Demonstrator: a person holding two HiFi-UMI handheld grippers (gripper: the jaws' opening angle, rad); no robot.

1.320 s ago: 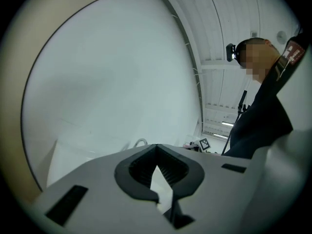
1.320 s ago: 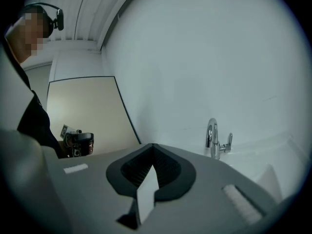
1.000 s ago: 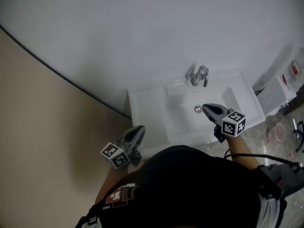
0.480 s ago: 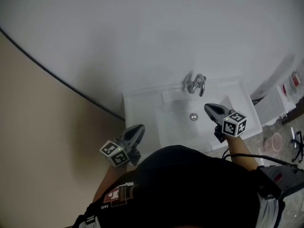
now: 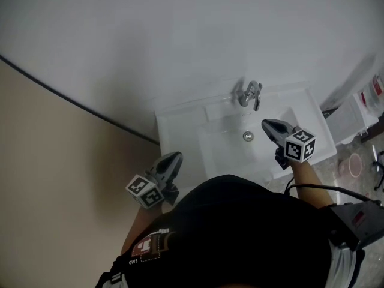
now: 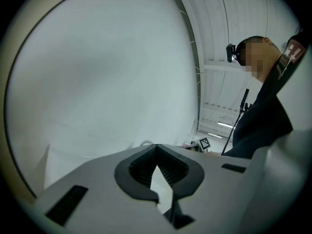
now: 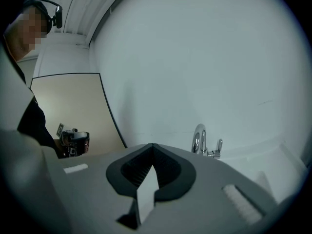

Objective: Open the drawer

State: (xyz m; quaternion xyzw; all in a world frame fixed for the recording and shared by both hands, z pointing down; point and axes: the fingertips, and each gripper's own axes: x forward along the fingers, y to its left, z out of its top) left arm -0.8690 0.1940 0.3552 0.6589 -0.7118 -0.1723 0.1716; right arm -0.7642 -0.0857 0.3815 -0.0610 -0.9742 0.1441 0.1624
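Note:
No drawer shows in any view; the person's dark torso hides whatever lies under the white sink. My left gripper hovers at the sink's near left corner, jaws together and nothing between them. Over the right side of the basin, just right of the drain, my right gripper points toward the wall, also shut and empty. The chrome faucet stands at the back of the sink, and in the right gripper view the faucet rises just beyond the jaws.
A white wall runs behind the sink, with a beige panel to the left. White containers stand right of the sink, and a pink round thing lies on the floor there. A cable crosses the person's right side.
The right gripper has slid a little farther over the basin, toward the back right. The left gripper has barely shifted. Both stay shut.

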